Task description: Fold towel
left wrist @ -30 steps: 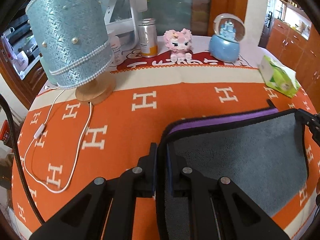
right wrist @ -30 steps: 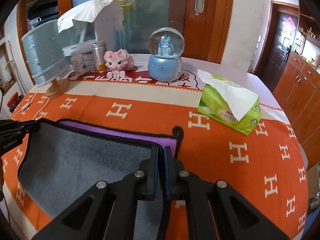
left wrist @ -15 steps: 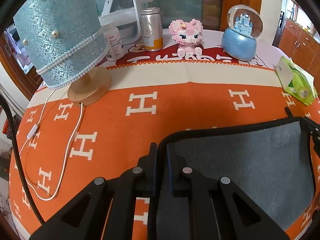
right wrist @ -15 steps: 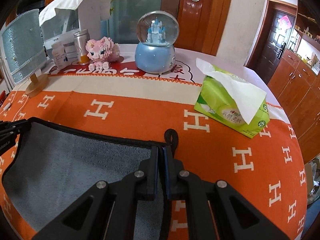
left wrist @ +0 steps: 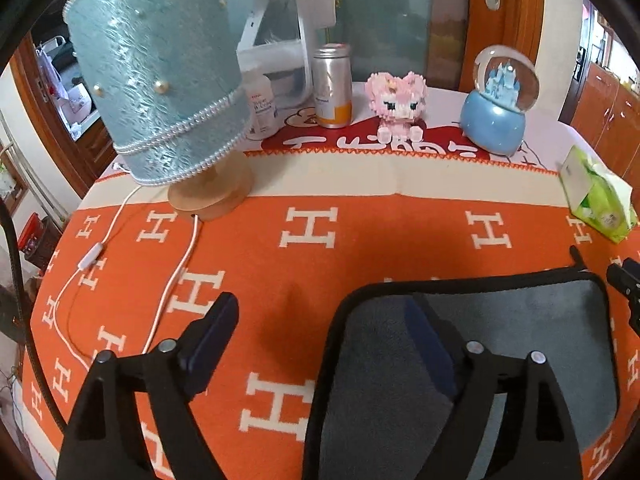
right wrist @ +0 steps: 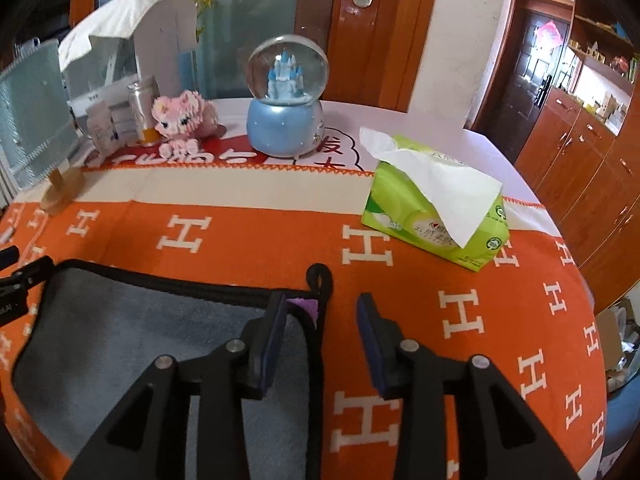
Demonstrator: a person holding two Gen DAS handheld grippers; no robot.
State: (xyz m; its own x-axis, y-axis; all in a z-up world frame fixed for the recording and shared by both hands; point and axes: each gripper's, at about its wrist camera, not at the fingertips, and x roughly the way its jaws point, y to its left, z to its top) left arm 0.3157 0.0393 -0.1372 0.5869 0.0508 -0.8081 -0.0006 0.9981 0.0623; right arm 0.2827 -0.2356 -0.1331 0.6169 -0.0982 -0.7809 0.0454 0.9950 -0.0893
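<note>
A grey towel with black trim lies folded flat on the orange H-pattern tablecloth. It also shows in the right wrist view, with a purple corner and a black hanging loop at its far right corner. My left gripper is open and empty, straddling the towel's far left corner. My right gripper is open and empty, straddling the far right corner. The right gripper's tip shows at the left view's right edge.
A blue lamp with a white cord stands far left. A can, a pink toy, a snow globe and a green tissue pack sit along the back and right.
Both grippers have opened and let go of the towel corners. The towel's upper layer now lies flat on the lower layer and the purple strip is covered.
</note>
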